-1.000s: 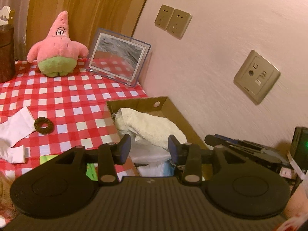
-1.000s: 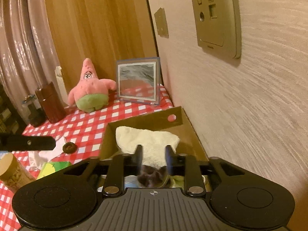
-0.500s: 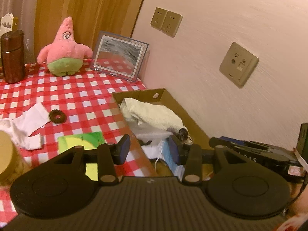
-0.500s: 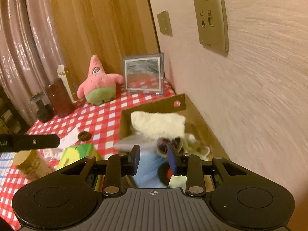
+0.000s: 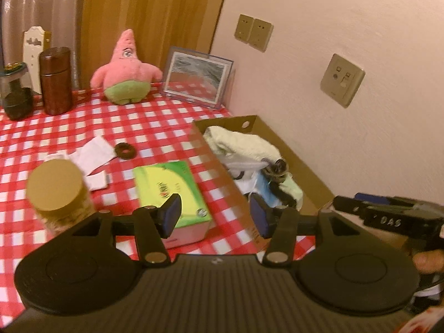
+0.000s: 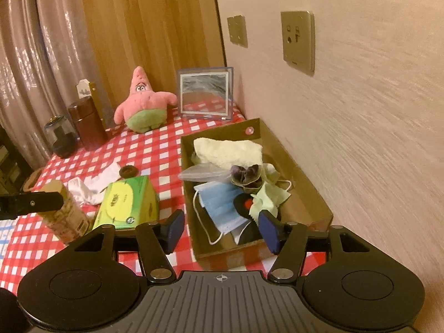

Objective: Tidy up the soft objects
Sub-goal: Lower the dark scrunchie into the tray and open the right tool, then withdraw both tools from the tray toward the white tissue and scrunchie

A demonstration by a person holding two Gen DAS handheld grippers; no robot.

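Spreading apart with nothing between them, the flat blue pads (image 6: 174,229) of the right gripper (image 6: 222,229) and left gripper (image 5: 215,217).

Beyond, a rectangular cardboard box (image 6: 305,186) holds a fluffy cream towel (image 6: 229,151), pleated blue mask (image 6: 222,206) and crumpled dark scrunchie (image 6: 247,174); white socks (image 6: 94,184) lie limp on the checked tablecloth (image 6: 155,152).

Tablecloth (image 6: 155,149): glossy checked sheet. Cardboard box (image 6: 302,183): matt brown. Towel (image 6: 227,151): fluffy terry cloth. Starfish toy (image 6: 143,102): plush. Wall (image 6: 374,127): rough, textured.
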